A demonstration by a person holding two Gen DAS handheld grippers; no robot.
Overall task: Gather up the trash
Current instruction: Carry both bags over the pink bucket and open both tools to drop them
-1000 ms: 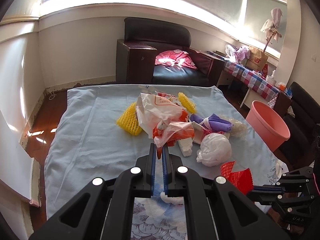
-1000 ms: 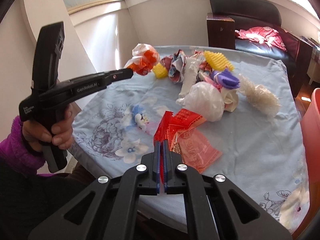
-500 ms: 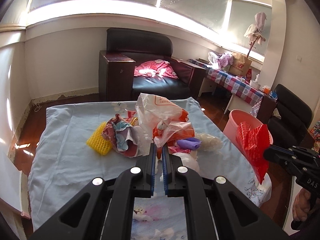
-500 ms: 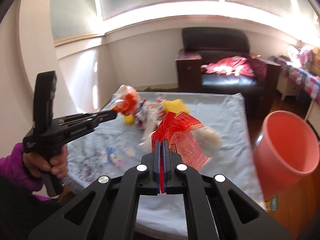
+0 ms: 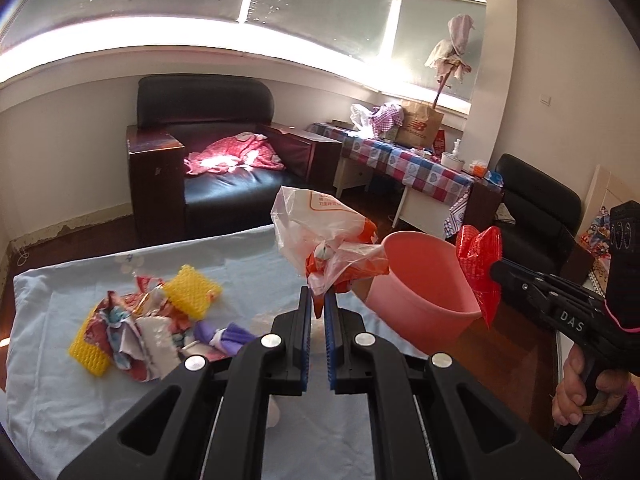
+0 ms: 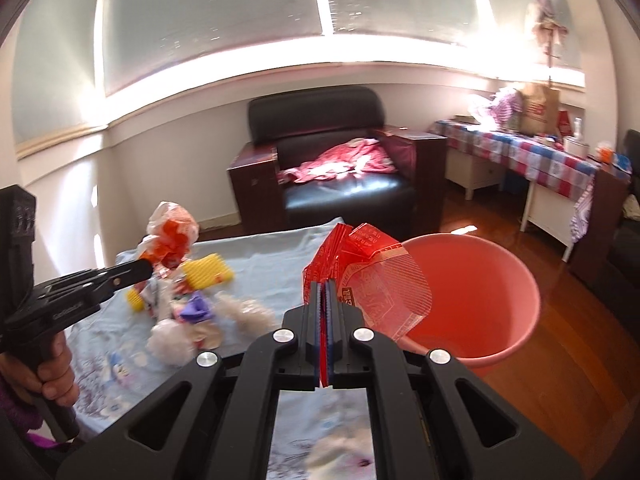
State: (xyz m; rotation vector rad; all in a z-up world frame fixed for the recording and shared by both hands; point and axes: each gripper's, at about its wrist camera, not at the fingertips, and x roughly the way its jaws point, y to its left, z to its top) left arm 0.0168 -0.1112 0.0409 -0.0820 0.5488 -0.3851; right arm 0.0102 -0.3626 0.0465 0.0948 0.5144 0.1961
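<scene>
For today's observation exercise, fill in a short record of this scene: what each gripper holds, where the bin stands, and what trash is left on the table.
left gripper: shut on white-and-orange plastic bag, held in the air
right gripper: shut on red mesh bag, beside the bucket rim
pink bucket: on the floor at the table's edge
table: blue cloth; yellow foam nets, purple scrap, crumpled wrappers remain

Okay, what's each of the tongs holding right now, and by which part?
Left tongs pinch the white and orange plastic bag by its bunched bottom end. Right tongs clamp the red wrapper at its lower left edge.
</scene>
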